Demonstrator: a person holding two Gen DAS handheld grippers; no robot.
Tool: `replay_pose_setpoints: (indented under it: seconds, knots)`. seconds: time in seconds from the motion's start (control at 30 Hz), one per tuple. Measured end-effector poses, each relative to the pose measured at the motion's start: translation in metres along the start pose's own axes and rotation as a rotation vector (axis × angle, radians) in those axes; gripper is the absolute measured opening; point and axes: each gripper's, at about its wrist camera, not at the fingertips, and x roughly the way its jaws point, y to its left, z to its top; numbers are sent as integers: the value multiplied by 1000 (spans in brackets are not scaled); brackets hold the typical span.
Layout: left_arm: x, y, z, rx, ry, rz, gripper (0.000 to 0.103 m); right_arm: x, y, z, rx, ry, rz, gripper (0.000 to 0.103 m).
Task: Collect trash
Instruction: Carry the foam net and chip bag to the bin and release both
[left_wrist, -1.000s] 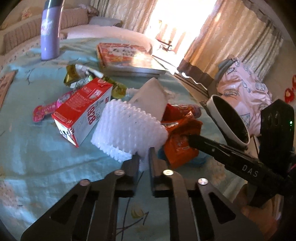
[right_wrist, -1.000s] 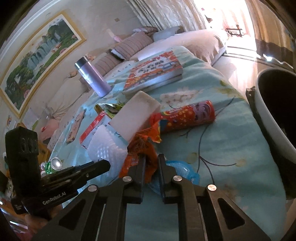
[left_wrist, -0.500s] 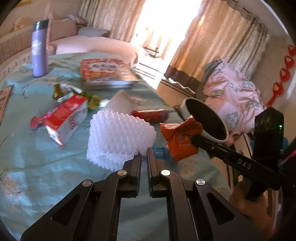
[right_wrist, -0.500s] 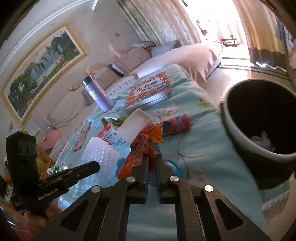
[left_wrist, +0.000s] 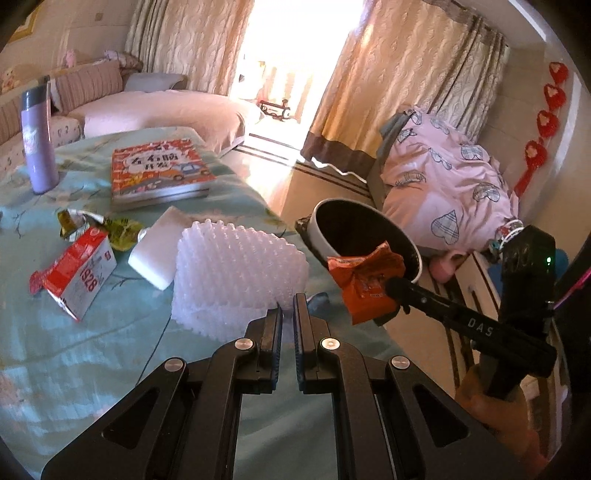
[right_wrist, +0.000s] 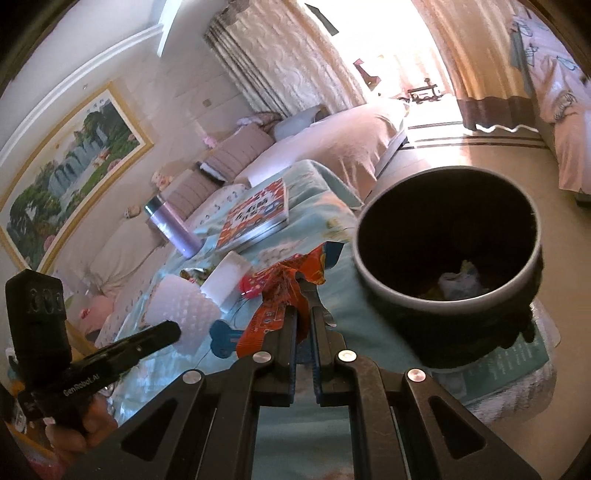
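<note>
**Right wrist: orange wrapper in transit to bin, foam net gripped on the left**

Right wrist view is showing the right gripper (right_wrist: 303, 308) pinching a crumpled orange snack wrapper (right_wrist: 280, 295), held in the air just beside the rim of the dark trash bin (right_wrist: 373, 284) and not yet over its mouth. The bin is holding some trash already.

Left wrist view is showing the left gripper (left_wrist: 287, 312) pressed together on the near edge of the white foam net sleeve (left_wrist: 240, 266); the rest of the sleeve looks to be resting on the teal tablecloth (left_wrist: 92, 350).

Risks from here:
- Wrapper is being held by a thin crumpled edge, so it could be slipping out early and landing on the cloth or floor.
- Letting go before clearing the rim is likely to bounce it off the bin wall.
- Foam net is springy and light; the pinch looks shallow, so it may be popping free on lift.
- Dragging the sleeve sideways could be shoving the white block (left_wrist: 159, 247) and the red-and-white carton (left_wrist: 79, 273) around.
</note>
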Motion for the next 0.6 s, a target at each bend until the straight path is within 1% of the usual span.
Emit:
replay_pose_setpoints:
  seconds: [0.27,0.4,0.6]
  knots:
    - [0,3,12,7,-31,59,5,-5,-19,1,28,-11,-4,6]
    - [8,0,17,4,-18,47,5,-7,-27,5,33,-17,-3,6]
    - [33,-30,20,40,18,-6,5,-15,-45,11,46,-34,-22,6]
